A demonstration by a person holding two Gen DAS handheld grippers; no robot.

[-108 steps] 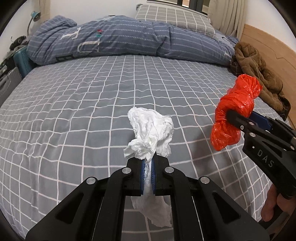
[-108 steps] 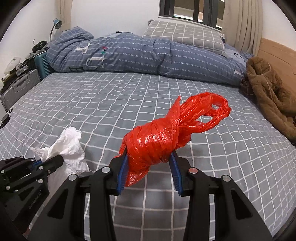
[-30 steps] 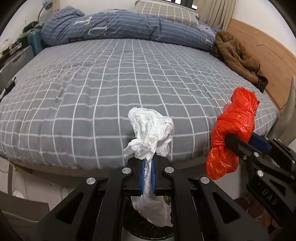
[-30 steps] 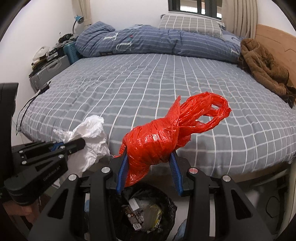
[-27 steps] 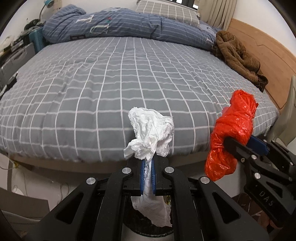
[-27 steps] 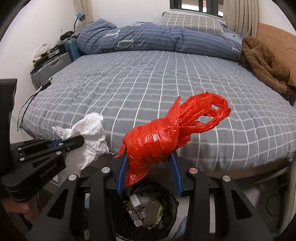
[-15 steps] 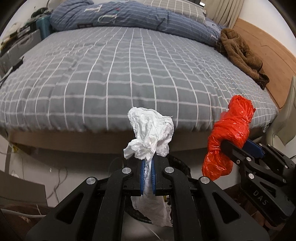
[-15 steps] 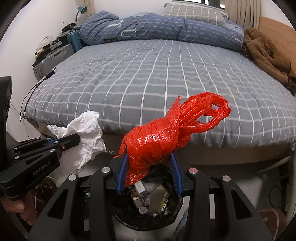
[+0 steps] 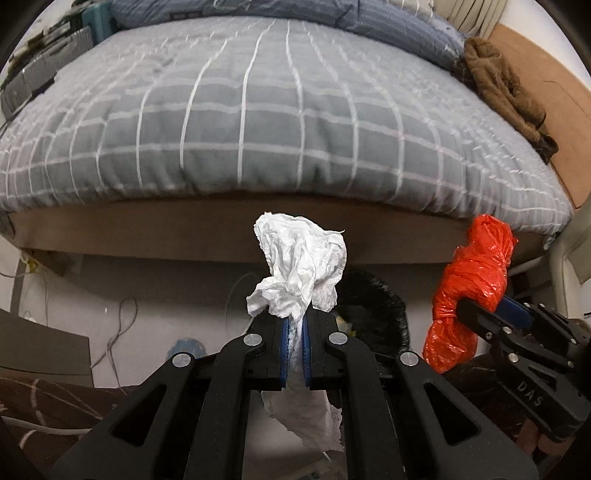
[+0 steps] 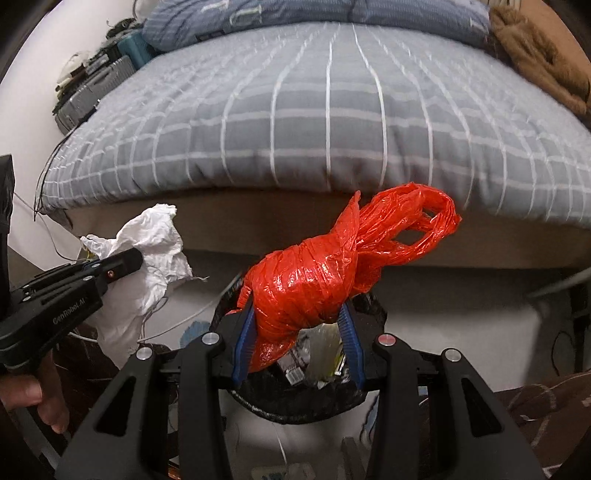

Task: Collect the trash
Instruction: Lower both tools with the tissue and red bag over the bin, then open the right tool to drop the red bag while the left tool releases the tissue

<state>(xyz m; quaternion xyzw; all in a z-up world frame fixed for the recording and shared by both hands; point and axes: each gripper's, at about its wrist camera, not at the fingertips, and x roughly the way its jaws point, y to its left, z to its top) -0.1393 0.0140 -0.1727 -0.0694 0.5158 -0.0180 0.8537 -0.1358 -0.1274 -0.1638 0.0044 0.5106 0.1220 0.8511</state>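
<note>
left gripper (image 9: pixel 293 343): jaws clenched tight on a crumpled white tissue (image 9: pixel 299 273), blue pads nearly meeting with the paper pinched between them; tissue bunches above the tips and a tail hangs below
left gripper, other view: seen from the right wrist camera at the left edge (image 10: pixel 122 264), tissue (image 10: pixel 147 254) puffed around its tip; a person's hand (image 10: pixel 33 398) grips the handle low down
right gripper (image 10: pixel 297 332): jaws part open and grasping a knotted red plastic bag (image 10: pixel 314 280), blue pads pressing on both sides of the bundle; bag handles loop out up and to the right
right gripper, other view: at the right edge of the left wrist camera (image 9: pixel 480 314), red bag (image 9: pixel 469 295) sticking up from its tip
trash bin (image 10: pixel 295 402): black-lined, round, on the floor right under the right gripper; red bag hangs above its opening, not touching it that I can see; wrappers and scraps inside
trash bin from left camera (image 9: pixel 373 306): dark rim just behind and right of the tissue, mostly hidden
tissue vs bin: tissue is near the bin's left side, held in the air
bed (image 9: pixel 258 110): grey sheet with white grid, foot edge just behind the bin, wooden base below
duvet (image 10: pixel 295 14): blue, piled at the far end
brown jacket (image 9: pixel 498 81): on the bed's right side
suitcase (image 10: pixel 92 92): grey, left of the bed, blurred
cables (image 9: pixel 118 332): white, loose on the floor left of the bin
</note>
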